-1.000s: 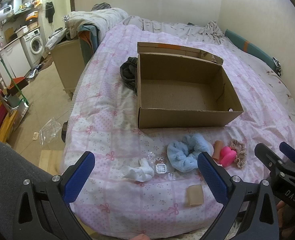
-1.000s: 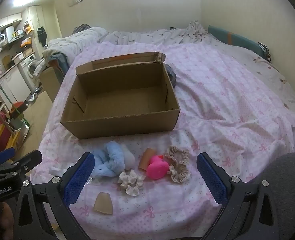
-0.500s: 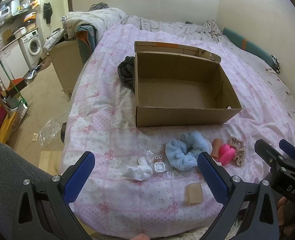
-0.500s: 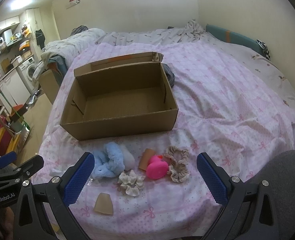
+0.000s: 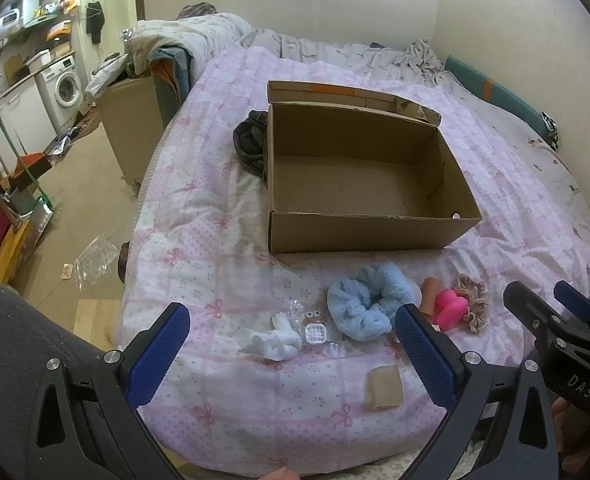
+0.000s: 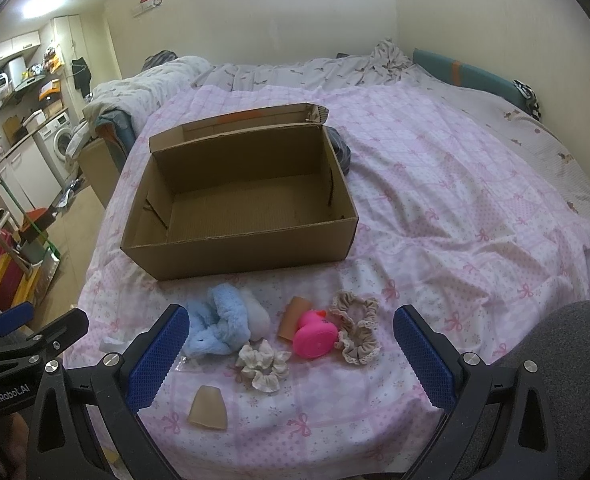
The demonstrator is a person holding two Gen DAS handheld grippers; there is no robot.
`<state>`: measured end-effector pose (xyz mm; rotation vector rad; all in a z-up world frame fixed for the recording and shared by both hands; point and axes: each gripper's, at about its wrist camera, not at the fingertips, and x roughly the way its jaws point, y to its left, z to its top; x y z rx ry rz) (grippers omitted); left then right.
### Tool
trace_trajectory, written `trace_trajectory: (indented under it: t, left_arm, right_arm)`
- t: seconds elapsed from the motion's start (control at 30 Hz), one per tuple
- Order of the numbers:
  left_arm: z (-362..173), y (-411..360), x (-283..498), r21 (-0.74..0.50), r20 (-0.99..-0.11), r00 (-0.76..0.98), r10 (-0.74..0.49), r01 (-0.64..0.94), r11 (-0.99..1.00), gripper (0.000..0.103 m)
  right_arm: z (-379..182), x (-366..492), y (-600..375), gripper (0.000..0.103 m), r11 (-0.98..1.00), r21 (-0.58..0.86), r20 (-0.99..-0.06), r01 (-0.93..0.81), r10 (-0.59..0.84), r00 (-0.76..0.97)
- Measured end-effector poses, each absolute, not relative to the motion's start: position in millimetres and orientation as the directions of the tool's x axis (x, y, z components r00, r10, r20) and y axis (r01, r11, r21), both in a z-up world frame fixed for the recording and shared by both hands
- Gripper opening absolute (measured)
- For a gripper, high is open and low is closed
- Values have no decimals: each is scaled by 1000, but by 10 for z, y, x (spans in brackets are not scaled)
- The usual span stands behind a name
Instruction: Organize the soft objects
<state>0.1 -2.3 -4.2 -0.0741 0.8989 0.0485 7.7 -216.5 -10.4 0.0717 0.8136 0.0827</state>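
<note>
Both grippers, left gripper and right gripper, hover with fingers apart, holding nothing, over soft items near the bed's lower edge; open box sits mid-frame.

An open cardboard box is seen on the pink bedspread. Nearer, a blue scrunchie, white sock, pink duck and tan pad are spread between the left claw's parted fingers.

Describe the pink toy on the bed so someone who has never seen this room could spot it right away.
Find the open cardboard box on the pink bedspread. In the row of small items before it, the pink toy lies between a tan cylinder and a beige scrunchie. It alone is bright pink and smooth.
</note>
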Motion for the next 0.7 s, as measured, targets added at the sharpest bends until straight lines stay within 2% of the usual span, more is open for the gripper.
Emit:
trace_trajectory:
  t: [0.7]
  left_arm:
    - [-61,-2,-2,-46,-785,619,12,-77,996,102]
  right_arm:
    - [-128,86,-2168,103,994,100,-730,-41,101,676]
